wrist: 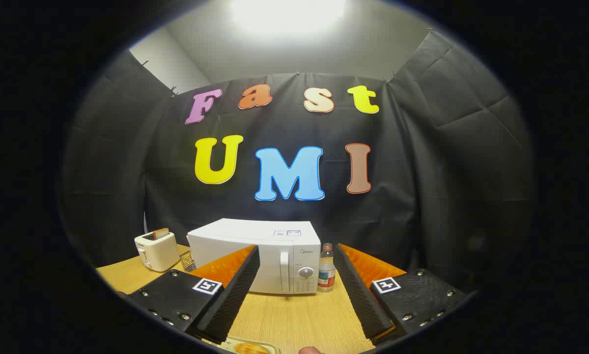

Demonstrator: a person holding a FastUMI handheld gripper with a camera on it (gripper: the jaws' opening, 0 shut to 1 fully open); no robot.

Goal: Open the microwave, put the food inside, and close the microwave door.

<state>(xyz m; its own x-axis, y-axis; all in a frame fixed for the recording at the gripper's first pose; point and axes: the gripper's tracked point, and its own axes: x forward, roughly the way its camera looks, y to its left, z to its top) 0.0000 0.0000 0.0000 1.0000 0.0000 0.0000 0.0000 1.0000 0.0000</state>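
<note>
fisheye on hand-held gripper (294, 290), low over table (294, 319), facing microwave (260, 255).

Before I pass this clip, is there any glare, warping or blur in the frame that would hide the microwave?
In the gripper view an overhead light blows out white above the booth; fisheye bending curves the wall; the microwave, door shut, stays sharp and evenly lit beyond the open gripper; the toaster and bottle read clearly.

A pretend kitchen in a booth

A wooden table (294, 314) holds kitchen things: a white microwave (260, 255), a toaster (156, 251) with bread in it and a small bottle (326, 269). Black cloth (437, 162) hangs all around like walls, under a bright lamp (287, 14)
</note>
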